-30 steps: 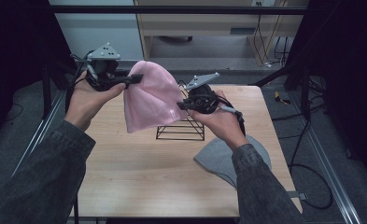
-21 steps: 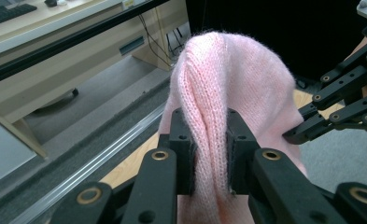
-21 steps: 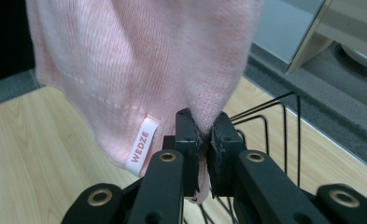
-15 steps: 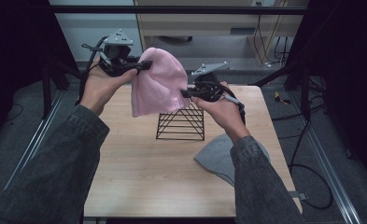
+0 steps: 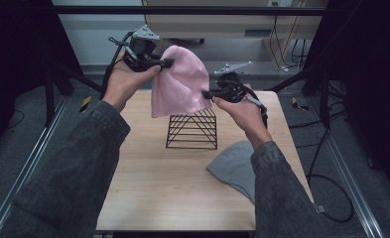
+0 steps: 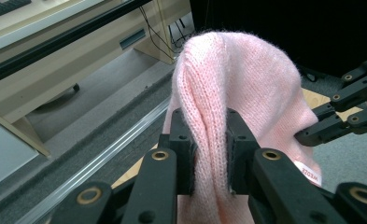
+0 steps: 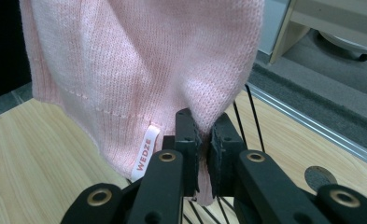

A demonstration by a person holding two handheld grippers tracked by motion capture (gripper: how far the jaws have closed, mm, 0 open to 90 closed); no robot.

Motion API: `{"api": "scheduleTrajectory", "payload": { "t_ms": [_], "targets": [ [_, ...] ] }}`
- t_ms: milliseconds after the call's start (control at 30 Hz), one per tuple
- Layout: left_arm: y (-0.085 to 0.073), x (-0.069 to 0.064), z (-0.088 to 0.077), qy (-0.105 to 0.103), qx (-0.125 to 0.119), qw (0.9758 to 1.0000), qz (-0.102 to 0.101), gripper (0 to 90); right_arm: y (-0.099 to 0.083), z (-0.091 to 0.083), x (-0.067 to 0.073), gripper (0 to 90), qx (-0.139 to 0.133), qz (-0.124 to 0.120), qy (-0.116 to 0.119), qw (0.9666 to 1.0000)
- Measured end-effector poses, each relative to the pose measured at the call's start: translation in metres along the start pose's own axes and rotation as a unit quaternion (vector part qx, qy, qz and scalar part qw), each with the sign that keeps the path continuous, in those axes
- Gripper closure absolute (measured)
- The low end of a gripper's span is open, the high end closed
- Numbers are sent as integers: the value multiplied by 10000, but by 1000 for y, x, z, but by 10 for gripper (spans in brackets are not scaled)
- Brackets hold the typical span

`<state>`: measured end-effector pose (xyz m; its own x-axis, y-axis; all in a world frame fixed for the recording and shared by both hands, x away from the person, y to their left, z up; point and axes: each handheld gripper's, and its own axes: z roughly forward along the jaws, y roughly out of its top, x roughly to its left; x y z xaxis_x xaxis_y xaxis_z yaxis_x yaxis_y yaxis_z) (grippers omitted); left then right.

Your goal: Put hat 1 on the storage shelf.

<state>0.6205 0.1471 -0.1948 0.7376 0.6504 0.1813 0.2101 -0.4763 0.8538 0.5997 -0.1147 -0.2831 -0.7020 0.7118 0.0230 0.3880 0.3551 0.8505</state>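
Observation:
A pink knit beanie hangs in the air above the far half of the table, held between both grippers. My left gripper is shut on the upper left part of the beanie, with a fold of knit pinched between its pads. My right gripper is shut on the lower right edge of the beanie, close to a small white label. Just below the beanie stands a black wire rack on the wooden table.
A grey beanie lies flat on the table near its right edge, beside the person's right sleeve. Beyond the table's far edge are a metal floor rail, grey carpet and light wooden cabinets. Cables trail on the floor at the right.
Both hands have carried the pink beanie away from the person and a little higher. It now hangs clear above the wire rack, which it partly covered a second ago.

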Motion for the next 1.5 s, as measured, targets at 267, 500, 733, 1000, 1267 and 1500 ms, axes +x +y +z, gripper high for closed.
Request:
{"api": "scheduleTrajectory", "payload": {
  "t_ms": [267, 500, 733, 1000, 1267, 1500],
  "targets": [
    [2, 0, 14, 2, -38, 10000, -52, 766, -3, 3, -7, 837, 28, 37, -106, 9999],
    [-1, -6, 25, 7, 74, 10000, 59, 766, -11, 7, -11, 837, 145, -45, -257, 9996],
    [-2, -9, 30, 26, 60, 10000, 71, 765, -13, 7, -9, 836, 204, -178, -341, 9991],
    [-5, -17, 39, 3, 26, 9998, 175, 764, -23, 9, -14, 833, 218, -95, -451, 9987],
    [-14, -20, 47, -51, 13, 9998, 195, 763, -34, 13, -15, 829, 269, -95, -452, 9986],
    [-23, -25, 48, -109, -22, 9998, 149, 761, -47, 16, -14, 820, 367, -84, -437, 9983]
  ]
}}
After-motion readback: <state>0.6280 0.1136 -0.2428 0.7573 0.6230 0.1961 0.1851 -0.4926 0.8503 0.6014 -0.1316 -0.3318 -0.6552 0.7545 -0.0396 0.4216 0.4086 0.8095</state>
